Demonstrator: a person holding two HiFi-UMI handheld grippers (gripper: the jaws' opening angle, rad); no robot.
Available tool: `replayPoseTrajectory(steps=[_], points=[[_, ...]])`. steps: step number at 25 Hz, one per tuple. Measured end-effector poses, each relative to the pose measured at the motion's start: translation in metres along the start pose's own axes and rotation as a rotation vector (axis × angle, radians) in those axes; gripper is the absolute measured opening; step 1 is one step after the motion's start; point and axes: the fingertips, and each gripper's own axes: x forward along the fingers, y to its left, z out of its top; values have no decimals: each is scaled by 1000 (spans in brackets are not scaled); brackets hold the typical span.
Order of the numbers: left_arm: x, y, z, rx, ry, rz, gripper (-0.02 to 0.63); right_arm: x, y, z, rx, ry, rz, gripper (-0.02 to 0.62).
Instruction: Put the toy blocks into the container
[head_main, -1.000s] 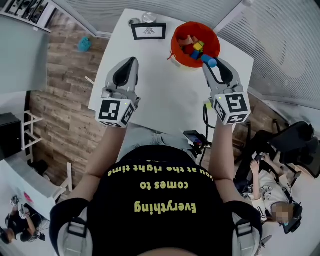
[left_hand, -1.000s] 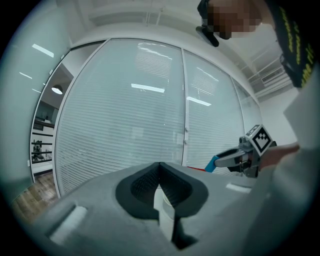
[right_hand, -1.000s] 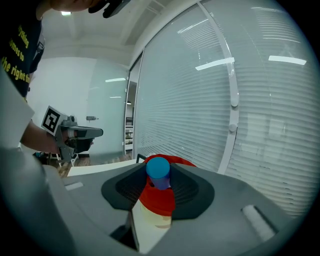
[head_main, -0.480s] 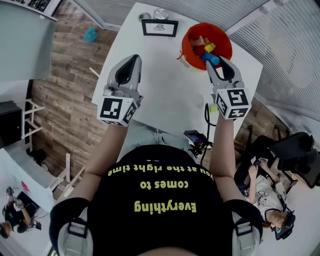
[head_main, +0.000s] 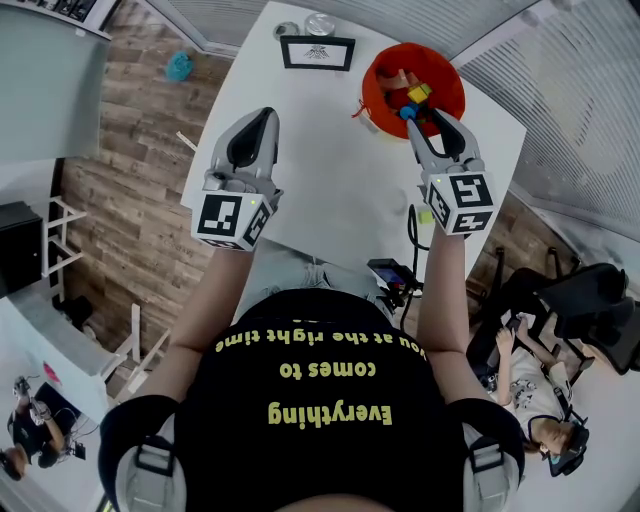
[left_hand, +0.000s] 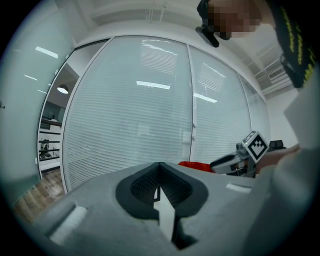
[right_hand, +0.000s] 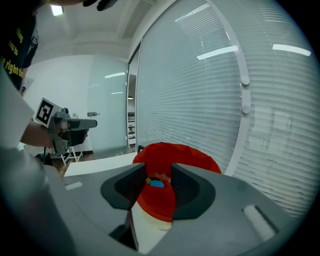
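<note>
Red container (head_main: 450, 90): stands on the far right part of the white counter (head_main: 330, 160), well apart from the framed card (head_main: 318, 52) at the far edge.
Toy blocks (head_main: 412, 95): red and yellow pieces lie heaped inside the container.
Blue block (head_main: 408, 113): lies at the container's near side, just by the right gripper's tips; in the right gripper view it shows (right_hand: 156, 183) over the near rim, framed by the gap in the jaws, and neither pad presses on it.
Right gripper (head_main: 427, 115): tilted down over the container's near rim, jaws apart and just now opening further, holding nothing.
Left gripper (head_main: 262, 116): held roughly level above the counter's left part, well apart from the container; its own view shows the jaws together with nothing between them.
Counter surface: bare white between the two grippers.
</note>
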Motion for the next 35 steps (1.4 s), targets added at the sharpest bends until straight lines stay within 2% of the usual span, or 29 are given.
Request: replayPoseTrajectory(steps=[5,11,35], points=[[2,-2,1,2,-3,-2,-2,1,1,-1,-4,-1,5,149],[3,-4,2,6,-2,-5,-2,1,1,-3,-17,7,-9,10],[8,-7,2,27,7,-21,-2,4,-2,-10,12,13,-8,8]])
